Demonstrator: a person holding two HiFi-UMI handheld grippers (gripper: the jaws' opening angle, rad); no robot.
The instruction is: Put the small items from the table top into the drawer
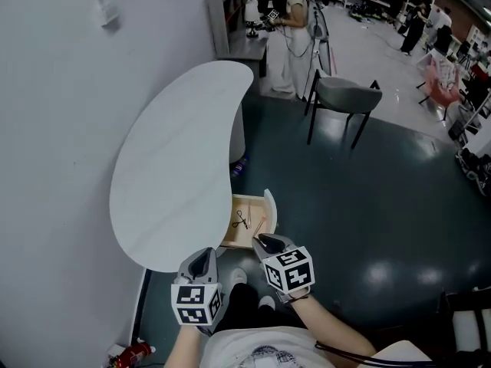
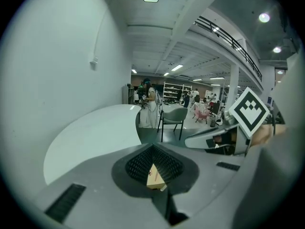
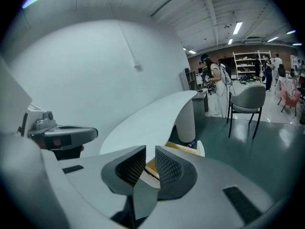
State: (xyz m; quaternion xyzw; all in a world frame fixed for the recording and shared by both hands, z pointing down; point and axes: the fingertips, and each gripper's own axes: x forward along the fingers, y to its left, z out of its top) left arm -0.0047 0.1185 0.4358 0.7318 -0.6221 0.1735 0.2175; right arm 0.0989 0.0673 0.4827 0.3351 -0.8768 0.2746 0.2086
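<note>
While both grippers hang side by side at the near end of the table (image 1: 176, 167), neither one holds anything.

1. Left gripper (image 1: 202, 259): the jaws are clenched fully together, with nothing between the pads. It sits over the near edge of the white table top, just left of the drawer (image 1: 270, 210).
2. Right gripper (image 1: 265, 241): the jaws stand released with a narrow gap, and nothing is caught between them. Its tips are over the near end of the drawer. In the right gripper view, only the drawer's wooden rim shows through the gap.
3. Drawer: it is pulled out from under the right edge of the table top, near end, and stands open. The inside is pale wood and the front panel is white.
4. Small items: a pair of scissors (image 1: 241, 221) lies on the drawer floor towards its left side. Beside it, to the right, lies a thin pale item too small to identify.
5. Surroundings: a grey chair (image 1: 347, 96) stands on the dark green floor, far right of the table and well apart from it. A person (image 1: 288, 29) stands beyond the table's far end, by a shelf unit. A red object (image 1: 135, 353) lies on the floor at the near left, by the wall.
</note>
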